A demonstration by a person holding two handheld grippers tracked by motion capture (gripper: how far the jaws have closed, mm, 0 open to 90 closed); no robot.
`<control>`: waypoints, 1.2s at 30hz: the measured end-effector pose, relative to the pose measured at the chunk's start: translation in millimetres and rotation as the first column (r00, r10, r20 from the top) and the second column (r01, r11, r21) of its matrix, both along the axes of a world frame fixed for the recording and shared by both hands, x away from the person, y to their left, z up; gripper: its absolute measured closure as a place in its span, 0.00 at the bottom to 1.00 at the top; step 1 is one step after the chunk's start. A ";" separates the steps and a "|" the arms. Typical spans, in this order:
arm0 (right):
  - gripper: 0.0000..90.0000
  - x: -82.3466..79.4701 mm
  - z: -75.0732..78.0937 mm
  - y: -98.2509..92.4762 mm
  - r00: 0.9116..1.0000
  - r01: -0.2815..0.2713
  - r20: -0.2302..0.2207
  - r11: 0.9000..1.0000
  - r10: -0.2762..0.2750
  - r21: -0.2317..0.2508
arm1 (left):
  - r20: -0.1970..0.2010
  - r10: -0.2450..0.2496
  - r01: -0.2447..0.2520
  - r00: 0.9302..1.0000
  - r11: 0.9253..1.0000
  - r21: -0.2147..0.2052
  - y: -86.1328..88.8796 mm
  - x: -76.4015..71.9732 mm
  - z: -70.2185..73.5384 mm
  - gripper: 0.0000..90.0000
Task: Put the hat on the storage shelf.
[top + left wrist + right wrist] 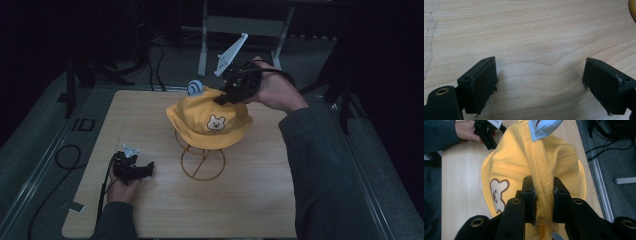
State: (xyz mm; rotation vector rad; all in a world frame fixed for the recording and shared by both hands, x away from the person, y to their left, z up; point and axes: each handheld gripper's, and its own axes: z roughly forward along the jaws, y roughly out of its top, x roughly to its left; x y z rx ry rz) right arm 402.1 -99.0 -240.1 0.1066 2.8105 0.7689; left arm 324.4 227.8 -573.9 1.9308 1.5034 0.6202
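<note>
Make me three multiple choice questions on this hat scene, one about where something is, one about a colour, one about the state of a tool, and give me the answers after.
1. Where does the yellow hat sit?
A. on the wire stand
B. flat on the table
C. on the floor

2. What colour is the hat's ear flap?
A. red
B. light blue
C. green

3. What is the right tool doing?
A. hanging open above the hat
C. lying on the table
B. pinching the hat's fabric

Answers: 1 A, the high view shows the hat on top of the stand's wire loops. 2 B, the flap at the hat's top is pale blue. 3 B, the right gripper view shows yellow fabric bunched between the jaws.
</note>
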 end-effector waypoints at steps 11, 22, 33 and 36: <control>0.85 4.7 -8.2 15.1 1.000 -0.012 -0.026 1.000 0.011 -0.029 | 0.000 -0.001 0.001 1.000 1.000 0.000 0.0 0.1 0.0 0.14; 0.85 7.4 -15.9 23.9 0.999 -0.021 -0.042 0.998 0.019 -0.060 | 0.000 0.000 0.000 1.000 1.000 0.000 -0.1 0.1 0.0 0.14; 0.83 7.8 -24.4 33.5 0.999 -0.022 -0.046 0.996 0.019 -0.082 | 0.000 0.000 0.000 1.000 1.000 0.000 -0.1 0.1 0.0 0.14; 0.83 7.5 -27.5 36.6 0.999 -0.031 -0.046 0.996 0.027 -0.088 | 0.000 0.000 0.000 1.000 1.000 0.000 -0.1 0.1 0.0 0.14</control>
